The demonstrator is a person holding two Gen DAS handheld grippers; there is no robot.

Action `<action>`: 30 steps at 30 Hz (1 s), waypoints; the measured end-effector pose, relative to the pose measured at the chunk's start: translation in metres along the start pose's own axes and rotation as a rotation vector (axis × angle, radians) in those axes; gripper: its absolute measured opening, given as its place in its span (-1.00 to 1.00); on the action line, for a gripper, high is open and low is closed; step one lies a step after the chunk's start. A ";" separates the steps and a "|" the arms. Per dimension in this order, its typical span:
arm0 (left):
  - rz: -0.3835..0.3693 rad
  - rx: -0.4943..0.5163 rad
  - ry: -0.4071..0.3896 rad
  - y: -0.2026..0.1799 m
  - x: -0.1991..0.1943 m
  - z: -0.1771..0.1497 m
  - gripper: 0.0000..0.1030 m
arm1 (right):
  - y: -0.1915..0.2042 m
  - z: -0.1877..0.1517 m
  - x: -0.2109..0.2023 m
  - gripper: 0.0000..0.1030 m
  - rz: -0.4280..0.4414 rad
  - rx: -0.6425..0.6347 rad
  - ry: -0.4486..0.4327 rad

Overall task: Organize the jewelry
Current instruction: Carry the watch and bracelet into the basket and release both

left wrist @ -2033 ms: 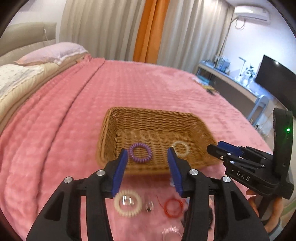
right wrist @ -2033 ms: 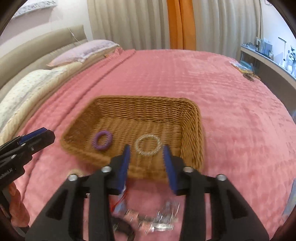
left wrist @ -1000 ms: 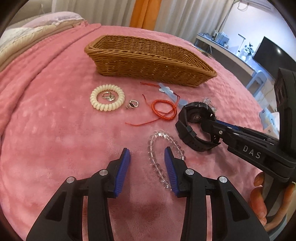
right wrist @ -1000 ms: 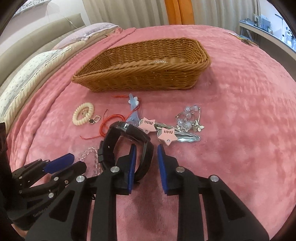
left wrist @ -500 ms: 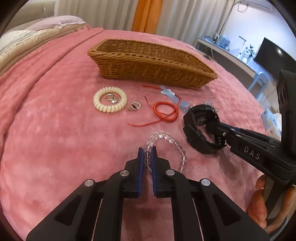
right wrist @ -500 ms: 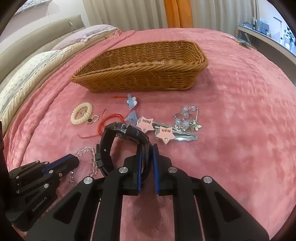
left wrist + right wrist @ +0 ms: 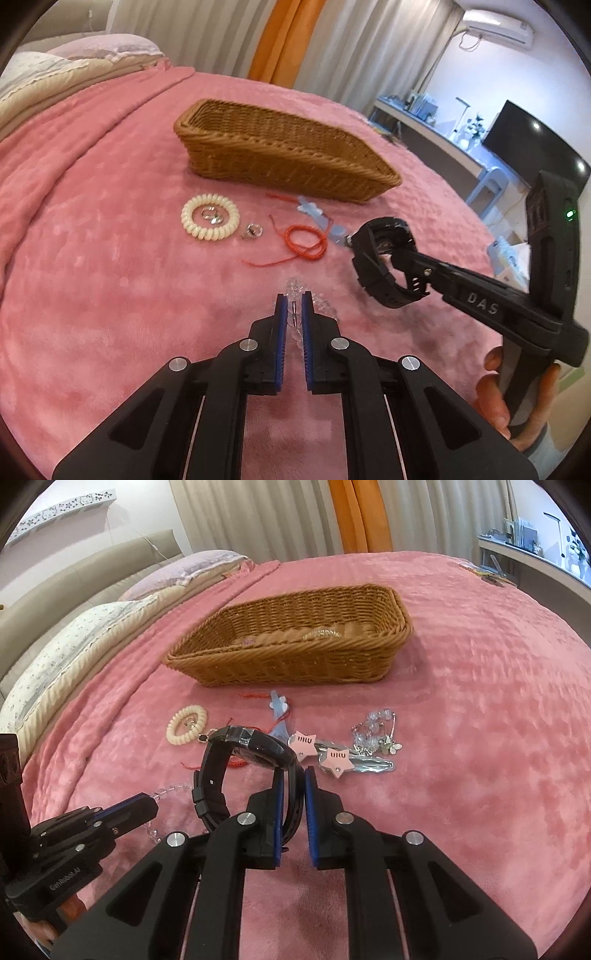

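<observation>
My left gripper (image 7: 291, 299) is shut on a clear bead bracelet (image 7: 295, 286) and holds it just above the pink blanket. My right gripper (image 7: 293, 775) is shut on the strap of a black wristwatch (image 7: 236, 760) and holds it off the blanket; the watch also shows in the left wrist view (image 7: 384, 266). The wicker basket (image 7: 295, 664) stands beyond, with a purple hair tie and a clear bracelet partly seen inside. Each gripper shows in the other's view, the left gripper (image 7: 147, 801) at lower left.
On the blanket lie a cream coil hair tie (image 7: 209, 218) around a ring, a small ring (image 7: 253, 230), a red cord bracelet (image 7: 304, 240), a blue hair clip (image 7: 277, 705), two pink star clips (image 7: 321, 751) and a clear bead charm (image 7: 375, 731). Pillows lie left, a desk far right.
Both grippers closed, the left on the bead bracelet and the right on the watch strap, and both have lifted their pieces slightly and moved back from the blanket.
</observation>
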State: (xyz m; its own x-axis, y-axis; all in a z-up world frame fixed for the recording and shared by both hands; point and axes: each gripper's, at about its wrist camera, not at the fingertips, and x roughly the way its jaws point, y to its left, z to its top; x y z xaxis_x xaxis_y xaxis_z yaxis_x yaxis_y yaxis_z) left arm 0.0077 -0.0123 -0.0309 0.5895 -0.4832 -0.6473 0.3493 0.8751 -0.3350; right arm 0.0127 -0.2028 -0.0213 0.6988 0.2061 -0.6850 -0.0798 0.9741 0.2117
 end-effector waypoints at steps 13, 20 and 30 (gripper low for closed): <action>-0.046 0.077 -0.091 -0.012 -0.032 0.048 -0.89 | 0.014 0.035 -0.032 -0.82 0.021 -0.046 -0.078; -0.042 0.134 -0.167 -0.023 -0.028 0.120 -0.89 | 0.015 0.090 -0.027 -0.82 -0.029 -0.082 -0.137; -0.042 0.110 -0.158 -0.006 0.048 0.189 -0.89 | -0.005 0.159 0.066 -0.82 -0.082 -0.047 -0.077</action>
State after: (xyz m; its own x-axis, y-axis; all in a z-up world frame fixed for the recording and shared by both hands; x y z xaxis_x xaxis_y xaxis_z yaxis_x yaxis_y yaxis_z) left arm 0.1709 -0.0461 0.0695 0.6765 -0.5251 -0.5163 0.4483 0.8499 -0.2769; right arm 0.1723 -0.2088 0.0430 0.7568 0.1200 -0.6425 -0.0523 0.9910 0.1235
